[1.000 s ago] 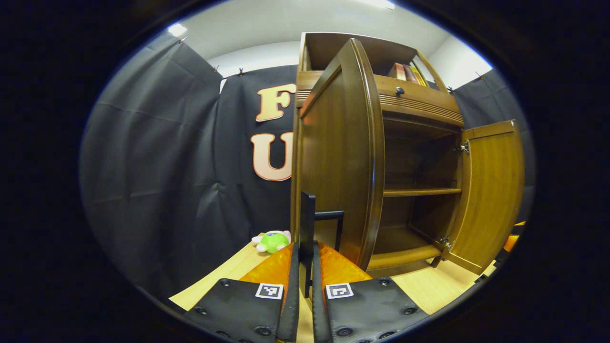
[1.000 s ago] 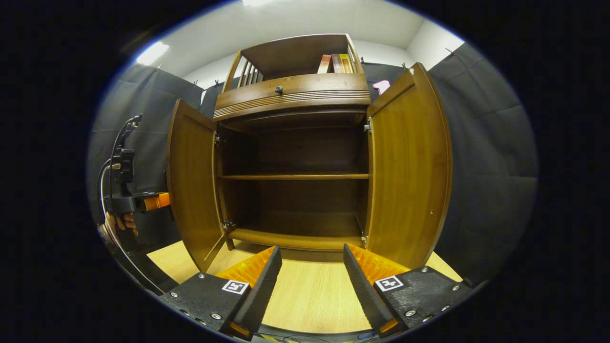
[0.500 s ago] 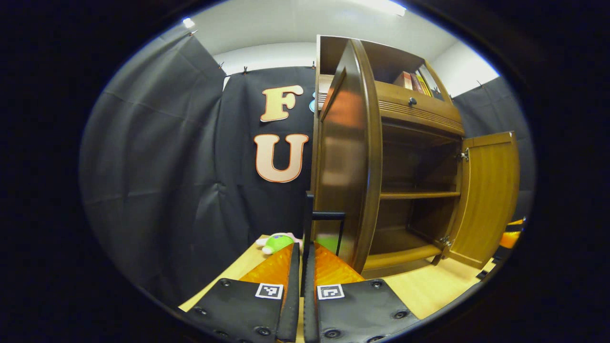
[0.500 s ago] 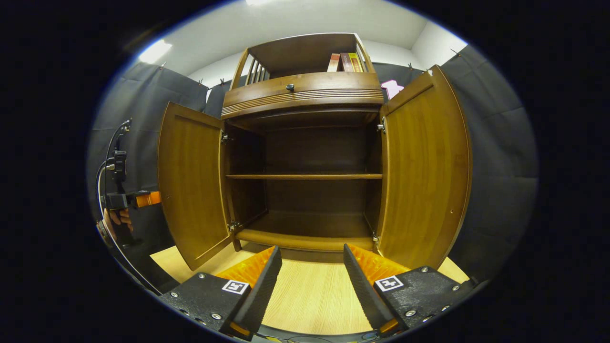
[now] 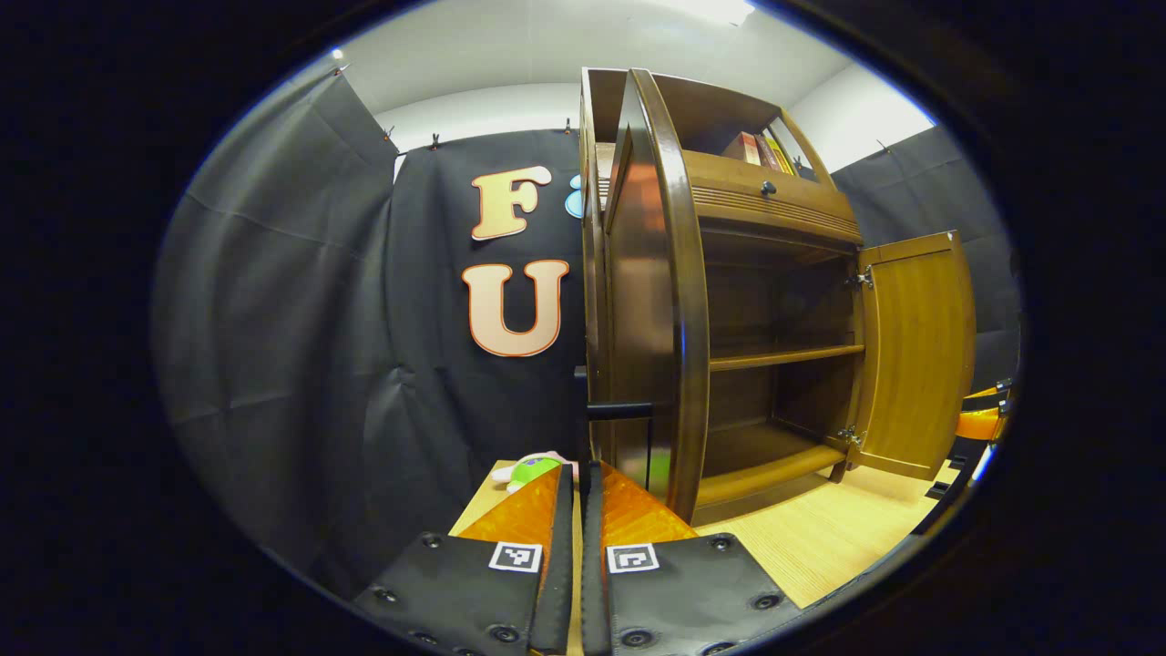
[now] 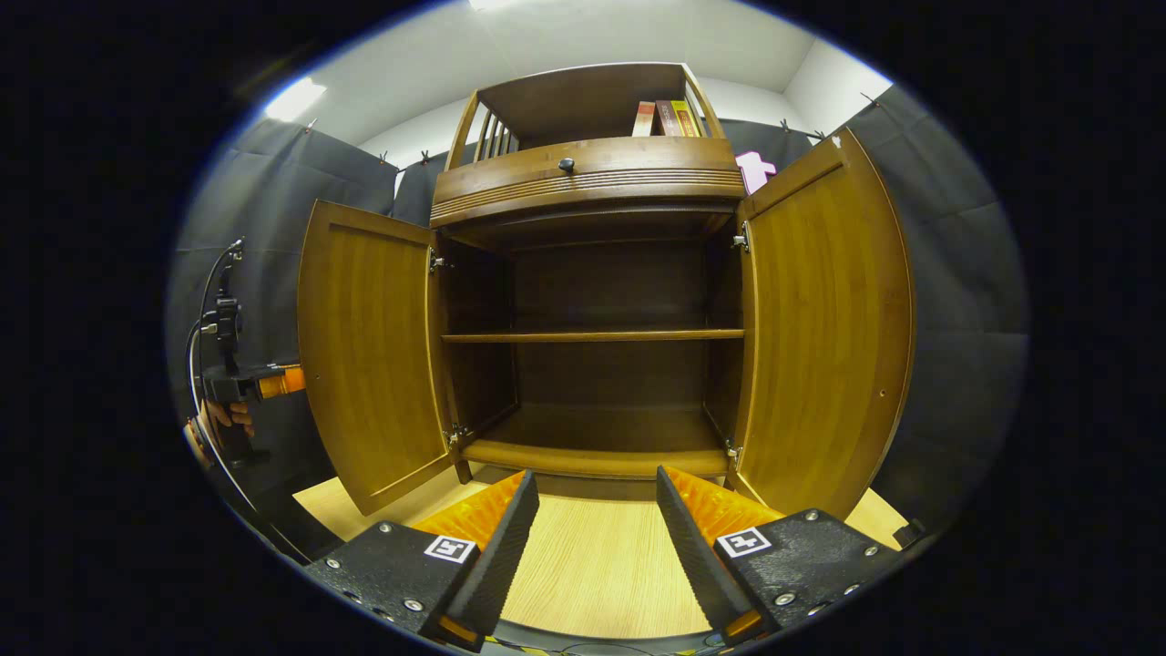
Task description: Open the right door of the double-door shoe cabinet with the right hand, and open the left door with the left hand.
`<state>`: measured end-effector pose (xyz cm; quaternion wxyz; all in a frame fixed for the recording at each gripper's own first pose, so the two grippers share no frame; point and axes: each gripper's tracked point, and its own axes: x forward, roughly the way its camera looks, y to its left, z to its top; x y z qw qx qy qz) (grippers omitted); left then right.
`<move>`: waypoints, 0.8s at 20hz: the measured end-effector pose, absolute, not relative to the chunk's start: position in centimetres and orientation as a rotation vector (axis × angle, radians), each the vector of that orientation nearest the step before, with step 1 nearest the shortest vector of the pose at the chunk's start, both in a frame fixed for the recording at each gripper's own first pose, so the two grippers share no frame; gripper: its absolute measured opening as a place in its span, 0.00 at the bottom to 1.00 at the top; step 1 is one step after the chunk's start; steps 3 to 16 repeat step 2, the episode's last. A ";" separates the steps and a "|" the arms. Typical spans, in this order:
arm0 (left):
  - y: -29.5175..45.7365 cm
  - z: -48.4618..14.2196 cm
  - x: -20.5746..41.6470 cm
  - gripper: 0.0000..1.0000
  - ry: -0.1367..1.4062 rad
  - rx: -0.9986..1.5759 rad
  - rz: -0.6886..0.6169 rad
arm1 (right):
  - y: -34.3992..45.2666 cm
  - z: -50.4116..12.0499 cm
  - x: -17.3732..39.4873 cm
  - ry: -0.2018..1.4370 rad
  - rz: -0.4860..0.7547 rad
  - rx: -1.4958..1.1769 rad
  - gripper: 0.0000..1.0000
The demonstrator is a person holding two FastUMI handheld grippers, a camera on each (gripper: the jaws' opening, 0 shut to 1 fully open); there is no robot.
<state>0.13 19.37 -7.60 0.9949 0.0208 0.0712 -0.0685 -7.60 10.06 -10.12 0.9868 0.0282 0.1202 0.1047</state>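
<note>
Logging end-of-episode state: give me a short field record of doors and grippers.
left door: open wide
right door: open wide
left gripper: jaws shut on the left door's black handle
right gripper: jaws open, holding nothing, facing the cabinet
cabinet interior: one shelf, nothing visible on it
top shelf: a few books

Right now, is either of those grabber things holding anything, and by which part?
The left gripper is shut on the left door's handle, a dark bar on the door's outer face, gripping its vertical end. The right gripper is open and holds nothing.
</note>
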 end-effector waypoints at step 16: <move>20.3 -7.5 0.0 0.12 0.145 0.022 -0.153 | 10.4 -10.3 -7.8 0.245 0.216 0.059 0.81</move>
